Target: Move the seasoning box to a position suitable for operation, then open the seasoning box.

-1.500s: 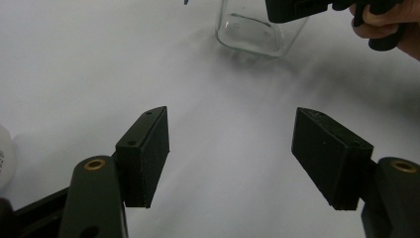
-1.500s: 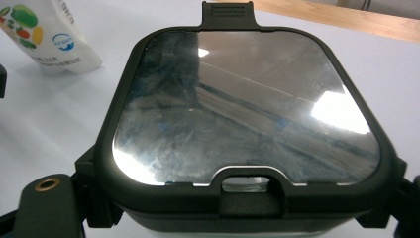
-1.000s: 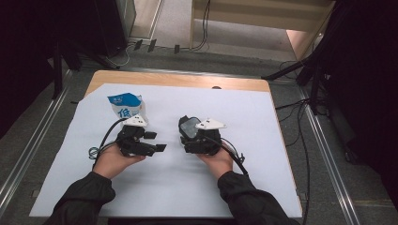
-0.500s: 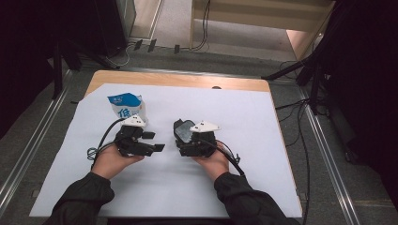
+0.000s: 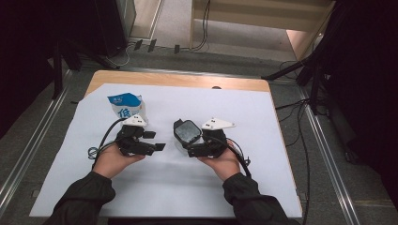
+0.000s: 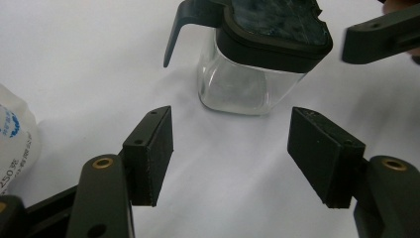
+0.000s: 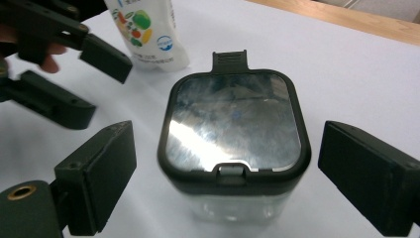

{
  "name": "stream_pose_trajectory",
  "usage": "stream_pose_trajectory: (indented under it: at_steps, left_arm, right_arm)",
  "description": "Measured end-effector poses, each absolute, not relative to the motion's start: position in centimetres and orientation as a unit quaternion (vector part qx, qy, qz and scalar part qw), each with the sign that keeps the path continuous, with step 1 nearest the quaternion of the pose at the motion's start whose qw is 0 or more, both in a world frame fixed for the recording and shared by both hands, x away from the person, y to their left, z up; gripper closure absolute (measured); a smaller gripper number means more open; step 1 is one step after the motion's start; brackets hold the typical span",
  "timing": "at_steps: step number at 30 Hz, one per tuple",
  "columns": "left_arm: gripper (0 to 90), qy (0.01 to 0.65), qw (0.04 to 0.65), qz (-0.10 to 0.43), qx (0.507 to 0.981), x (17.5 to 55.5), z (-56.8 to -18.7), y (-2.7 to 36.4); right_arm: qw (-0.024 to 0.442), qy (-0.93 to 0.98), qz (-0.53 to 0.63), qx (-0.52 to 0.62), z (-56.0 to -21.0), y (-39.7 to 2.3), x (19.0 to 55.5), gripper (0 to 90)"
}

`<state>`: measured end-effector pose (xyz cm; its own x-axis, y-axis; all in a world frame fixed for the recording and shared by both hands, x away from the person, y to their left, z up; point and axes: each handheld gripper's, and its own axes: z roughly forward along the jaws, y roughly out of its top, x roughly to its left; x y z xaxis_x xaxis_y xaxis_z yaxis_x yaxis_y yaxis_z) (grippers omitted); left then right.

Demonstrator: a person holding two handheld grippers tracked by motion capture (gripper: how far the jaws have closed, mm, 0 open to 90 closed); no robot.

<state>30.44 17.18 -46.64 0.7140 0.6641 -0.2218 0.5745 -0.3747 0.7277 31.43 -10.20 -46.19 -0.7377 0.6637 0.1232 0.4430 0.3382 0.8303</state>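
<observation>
White paper [image 5: 281,140] covers most of a wooden table [image 5: 178,79], with grey floor and black cables beyond its far edge. Near the middle of the paper stands a clear square jar [image 5: 187,136] with a dark lid [image 7: 233,124]; the lid has a shiny, mirror-like top and a small tab sticking out on the far side in the right gripper view. The right gripper [image 5: 190,149], held in the person's right hand [image 5: 225,161], is at the jar, and in its own view its two black jaws stand on either side of the lid with a clear gap on both sides, so it is open and not pressing on the jar [image 7: 237,208]; those jaws have just been opening further with the jar between them. The left gripper [image 5: 157,141], held in the left hand [image 5: 112,159], lies just to the left of the jar with its jaws pointing toward it. In the left gripper view its jaws are parted and hold nothing, and the jar [image 6: 247,84] sits a little beyond them on the paper. Behind the left gripper stands a small white and blue milk carton [image 5: 126,107], apart from the jar.
</observation>
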Motion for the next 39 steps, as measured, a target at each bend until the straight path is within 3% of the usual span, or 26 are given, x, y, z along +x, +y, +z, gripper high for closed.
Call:
stream_pose_trajectory:
  at_steps: [6, 10, 13, 15, 24, 32, 39]
  left_arm:
    - [44.3, 0.362, 0.415, 0.054, 0.833, 30.5, -46.8, 16.7]
    - [50.5, 0.358, 0.412, 0.058, 0.836, 30.7, -46.9, 16.2]
    - [56.5, 0.353, 0.411, 0.060, 0.838, 30.9, -47.3, 15.9]
    - [66.7, 0.352, 0.419, 0.055, 0.835, 31.1, -47.4, 16.0]
    - [88.2, 0.362, 0.427, 0.046, 0.827, 32.0, -47.1, 15.5]
    - [89.0, 0.377, 0.420, 0.040, 0.825, 33.2, -47.5, 14.9]
    - [89.3, 0.381, 0.416, 0.046, 0.825, 33.1, -47.6, 14.6]
  right_arm:
    - [0.115, 0.806, 0.472, 0.338, -45.3, -12.3, 30.7, 17.4]
    - [0.142, 0.800, 0.481, 0.330, -44.9, -13.9, 30.8, 35.1]
    - [0.132, 0.796, 0.484, 0.339, -45.0, -14.7, 31.4, 48.1]
    - [0.111, 0.800, 0.477, 0.346, -45.6, -14.9, 32.3, 57.1]
    - [0.101, 0.804, 0.461, 0.361, -46.9, -15.3, 33.9, 76.5]
    - [0.075, 0.799, 0.457, 0.383, -47.7, -15.6, 35.5, 89.2]
    - [0.070, 0.808, 0.451, 0.374, -48.5, -14.7, 36.2, 90.0]
